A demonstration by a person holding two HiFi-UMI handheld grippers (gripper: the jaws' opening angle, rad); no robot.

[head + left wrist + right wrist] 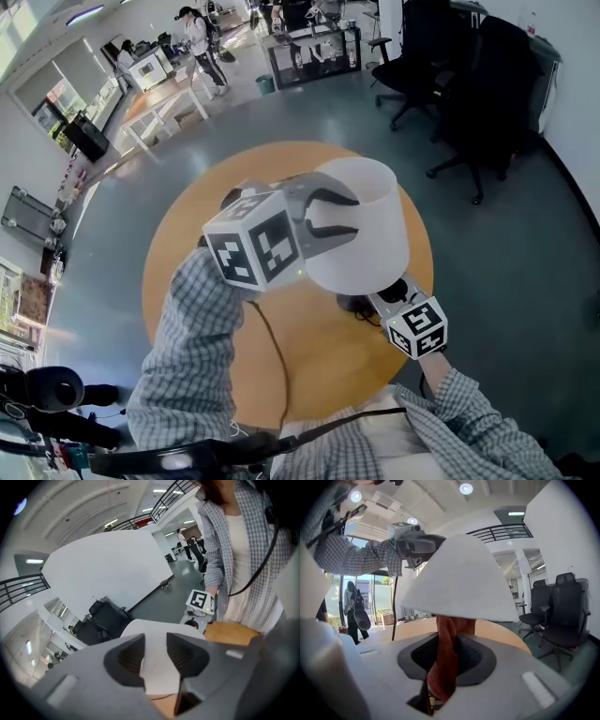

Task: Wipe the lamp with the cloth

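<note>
A lamp with a white shade [375, 225] stands on a round wooden table [187, 272], its dark base [354, 303] just showing under the shade. My left gripper [354, 216] lies against the shade's left side. In the left gripper view its jaws [155, 653] stand partly apart, with the white shade [157, 630] filling the gap; contact cannot be told. My right gripper [450, 639] is shut on a reddish-brown cloth [443, 667], which rises under the shade's lower rim [459, 583]. In the head view only its marker cube [418, 327] shows, low beside the base.
A black cord [272, 347] runs from the lamp across the table toward me. Black office chairs [487, 84] stand on the grey floor at the right. White tables and a person [202, 42] are far back. Camera gear [47, 389] sits at the lower left.
</note>
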